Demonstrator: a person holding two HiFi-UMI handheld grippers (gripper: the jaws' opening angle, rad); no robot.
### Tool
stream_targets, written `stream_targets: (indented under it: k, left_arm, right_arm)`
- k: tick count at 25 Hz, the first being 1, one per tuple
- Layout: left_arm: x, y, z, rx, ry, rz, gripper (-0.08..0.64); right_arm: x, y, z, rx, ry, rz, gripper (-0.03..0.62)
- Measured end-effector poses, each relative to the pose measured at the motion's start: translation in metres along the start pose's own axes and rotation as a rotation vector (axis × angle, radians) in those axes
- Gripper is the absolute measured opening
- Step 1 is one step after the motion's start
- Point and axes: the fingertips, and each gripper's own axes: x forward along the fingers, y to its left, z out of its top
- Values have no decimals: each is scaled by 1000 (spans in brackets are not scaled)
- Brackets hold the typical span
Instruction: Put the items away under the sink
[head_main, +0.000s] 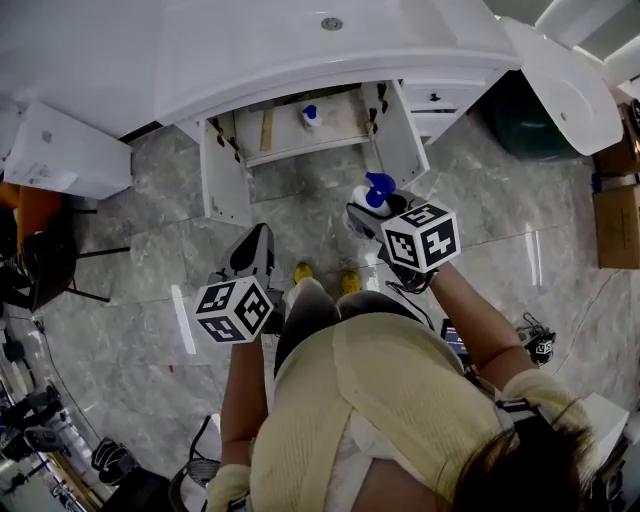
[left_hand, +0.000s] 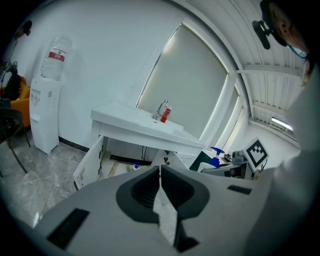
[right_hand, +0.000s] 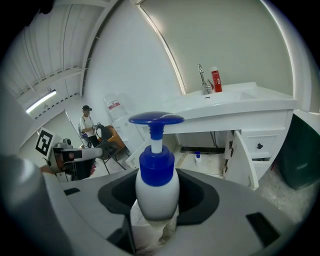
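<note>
Head view: my right gripper (head_main: 358, 216) tilts downward, gripping one pump bottle (head_main: 376, 190); my left gripper (head_main: 254, 243) is closed, empty. A second bottle (head_main: 310, 115) stands mid cabinet floor (head_main: 285, 128).

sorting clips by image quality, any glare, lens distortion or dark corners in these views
Head view: bright glare streaks on the glossy floor, straight edges bowed. Left gripper view: fisheye bows the window edges, black vignetted corners. Right gripper view: pump bottle looms large and sharp, same dark corners.

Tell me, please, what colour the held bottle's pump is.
Blue pump on a white bottle; clearest in right gripper view.
</note>
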Motion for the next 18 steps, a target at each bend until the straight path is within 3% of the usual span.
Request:
stream_targets:
  k: [8, 18]
  left_arm:
    - [34, 30, 16, 35, 80, -65, 46]
    - [80, 75, 5, 71, 172, -193, 46]
  right_arm:
    - [28, 0, 24, 116, -34, -78, 216]
    - [79, -6, 30, 156, -17, -206, 216]
